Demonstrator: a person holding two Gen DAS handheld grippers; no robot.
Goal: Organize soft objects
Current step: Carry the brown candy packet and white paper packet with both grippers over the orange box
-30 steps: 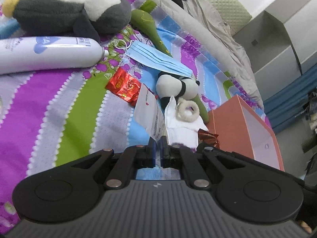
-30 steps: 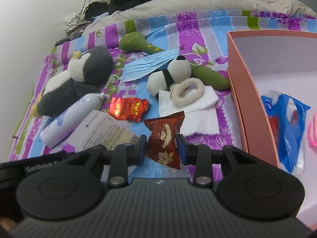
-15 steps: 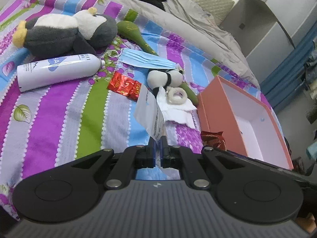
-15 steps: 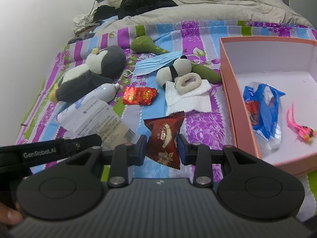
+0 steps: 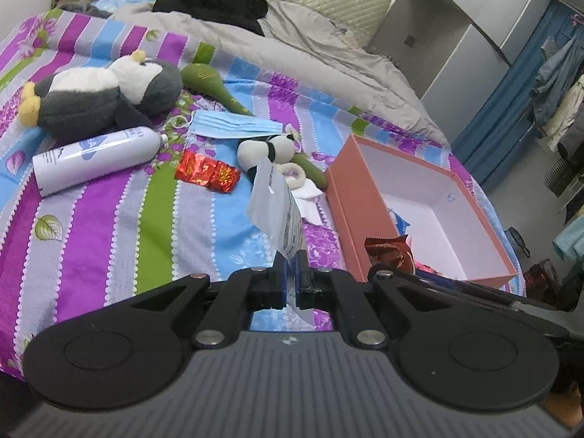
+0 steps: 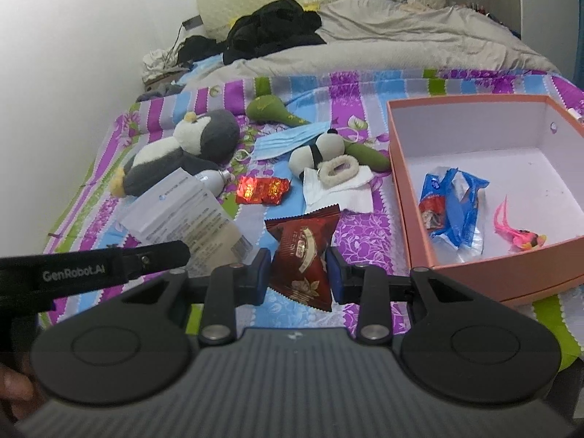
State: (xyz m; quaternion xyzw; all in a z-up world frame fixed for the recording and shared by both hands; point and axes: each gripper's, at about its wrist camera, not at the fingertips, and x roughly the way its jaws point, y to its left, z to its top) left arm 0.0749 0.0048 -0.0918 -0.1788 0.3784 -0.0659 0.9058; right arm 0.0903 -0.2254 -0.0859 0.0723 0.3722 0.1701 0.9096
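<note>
Right wrist view: both grippers were holding packets above the bed.

The dark red snack packet (image 6: 301, 252) sat pinched in the right gripper (image 6: 299, 273), just left of the pink box (image 6: 471, 266). The left gripper (image 5: 290, 277) was clamped on a thin white sachet (image 5: 277, 208), probably a printed wipe pack. Penguin plush (image 6: 182, 153) and panda plush (image 6: 321, 151) lay on the striped bedsheet (image 5: 109, 226).

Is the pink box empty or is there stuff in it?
Not empty. The open box holds a crumpled blue wrapper and a small pink toy on its white floor; the rest is bare.
</note>
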